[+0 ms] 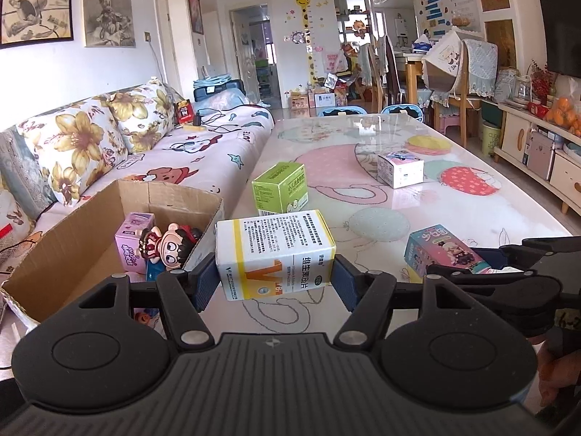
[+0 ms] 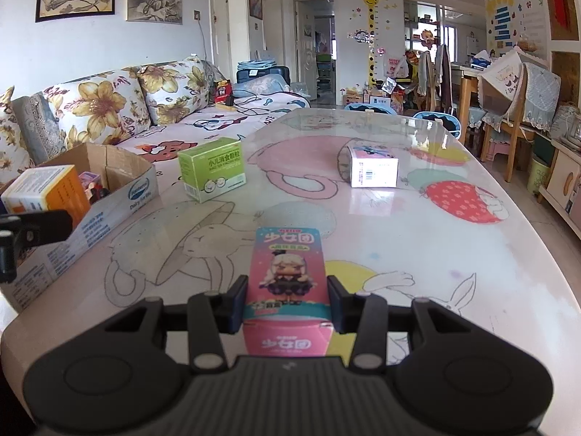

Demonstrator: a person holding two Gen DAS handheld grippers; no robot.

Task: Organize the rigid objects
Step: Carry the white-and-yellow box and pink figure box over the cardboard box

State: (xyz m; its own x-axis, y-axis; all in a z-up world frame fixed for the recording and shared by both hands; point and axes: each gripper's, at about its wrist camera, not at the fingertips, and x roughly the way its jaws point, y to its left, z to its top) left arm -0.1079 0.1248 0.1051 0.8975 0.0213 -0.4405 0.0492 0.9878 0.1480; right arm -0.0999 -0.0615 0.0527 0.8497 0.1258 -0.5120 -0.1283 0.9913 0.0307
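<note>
The white and yellow vitamin box [image 1: 275, 254] sits between the two blue fingers [image 1: 204, 283] of the left gripper [image 1: 274, 281]. Both pads press on its short sides, so the jaws stand wide but are clamped on it, and the box is lifted clear of the surface [image 1: 363, 189]. Just to the left of these fingers is the open cardboard box [image 1: 90, 239], at the edge of the surface. Inside it lie a small purple box [image 1: 132, 241] and a doll figure with a big head [image 1: 169, 243]. Straight beyond the fingers, further out on the surface, stands the green medicine box [image 1: 279, 187], and to the right of it, well apart, a white box with a pink top [image 1: 399, 169].

The right gripper [image 2: 287, 307] holds the pink box with a cartoon girl [image 2: 287, 272]. Its fingers [image 2: 236, 305] are closed narrow on the long sides of this box, near its lower end, and the box points forward away from the fingers. Whether it touches the surface, I cannot tell. In the left wrist view this gripper and its box are at the right of the left fingers.

A flowered sofa [image 1: 109, 138] is to the left, behind the cardboard box.
</note>
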